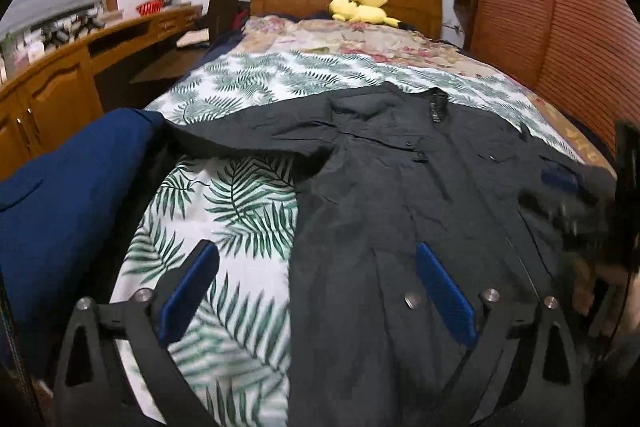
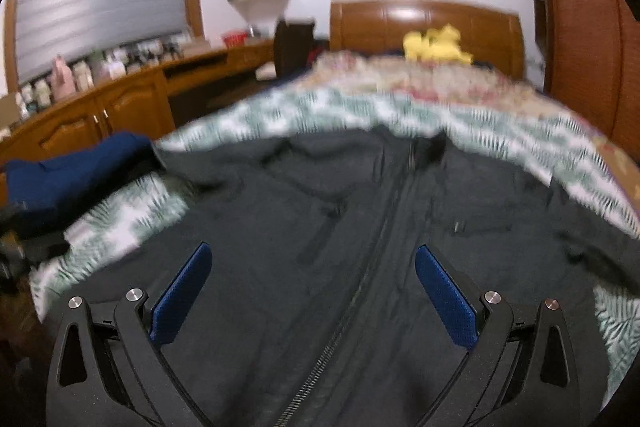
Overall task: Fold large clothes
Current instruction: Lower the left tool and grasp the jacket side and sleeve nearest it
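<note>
Dark jacket (image 2: 360, 227) lies spread flat, front up, on leaf-print sheet (image 1: 240, 195) of the bed; zipper runs between the right gripper (image 2: 314, 263) jaws, which stand wide apart w/ nothing held. Left gripper (image 1: 316, 263) also spread wide, empty, jacket's edge between its jaws. Blue garment (image 1: 60, 195) sits left of left jaws. Yellow plush (image 1: 364, 9) far ahead by headboard.

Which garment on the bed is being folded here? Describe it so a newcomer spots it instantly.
Start at the bed with the leaf-print sheet. Spread flat across it lies a dark grey jacket with a front zipper. The navy garment beside it is bunched up at the sheet's edge, not spread out.
</note>
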### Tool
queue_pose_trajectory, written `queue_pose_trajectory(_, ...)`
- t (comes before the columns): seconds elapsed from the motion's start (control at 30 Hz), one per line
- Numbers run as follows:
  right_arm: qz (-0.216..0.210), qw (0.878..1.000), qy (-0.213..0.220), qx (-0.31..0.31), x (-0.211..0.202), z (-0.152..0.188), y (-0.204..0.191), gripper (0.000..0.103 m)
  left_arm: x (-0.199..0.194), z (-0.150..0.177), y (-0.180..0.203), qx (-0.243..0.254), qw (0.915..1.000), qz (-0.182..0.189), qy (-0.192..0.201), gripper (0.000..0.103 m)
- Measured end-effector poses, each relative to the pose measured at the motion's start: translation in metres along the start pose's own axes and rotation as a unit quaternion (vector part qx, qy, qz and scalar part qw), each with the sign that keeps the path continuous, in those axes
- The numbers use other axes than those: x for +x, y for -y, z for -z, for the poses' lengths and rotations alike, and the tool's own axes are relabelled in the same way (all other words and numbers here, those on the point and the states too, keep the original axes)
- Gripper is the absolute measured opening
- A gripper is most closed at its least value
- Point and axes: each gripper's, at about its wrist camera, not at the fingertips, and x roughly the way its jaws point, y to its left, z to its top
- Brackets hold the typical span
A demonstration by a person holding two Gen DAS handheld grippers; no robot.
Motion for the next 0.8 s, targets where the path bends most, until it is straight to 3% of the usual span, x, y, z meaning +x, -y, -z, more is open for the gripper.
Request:
queue_pose_trajectory(0.23, -0.009, 0.999, -0.032, 0.000, 0.020, 0.009, 0.003, 0.103, 0.052, -0.043, -0.026, -0.011, 0.9998, -0.010, -0.013, 0.090)
queue_pose_trajectory(0.4, -0.013, 0.999, -0.039, 0.006, 0.029, 0.006, 0.004, 0.103, 0.087, -0.069, -0.058, -0.068, 0.9975, -0.011, -0.017, 0.082)
queue_pose_trajectory(0.6, -0.025, 0.998, -0.051, 0.017, 0.039, 0.005, 0.002, 0.103, 0.124, -0.074, -0.097, -0.139, 0.9889, -0.033, -0.040, 0.082)
queue_pose_trajectory(0.7, -0.034, 0.998, -0.053, 0.025, 0.041, 0.004, 0.002, 0.103, 0.136, -0.074, -0.105, -0.145, 0.9871, -0.050, -0.048, 0.081)
queue_pose_trajectory(0.8, -0.039, 0.997, -0.055, 0.027, 0.042, 0.003, 0.002, 0.103, 0.147, -0.076, -0.106, -0.148, 0.9863, -0.055, -0.048, 0.071)
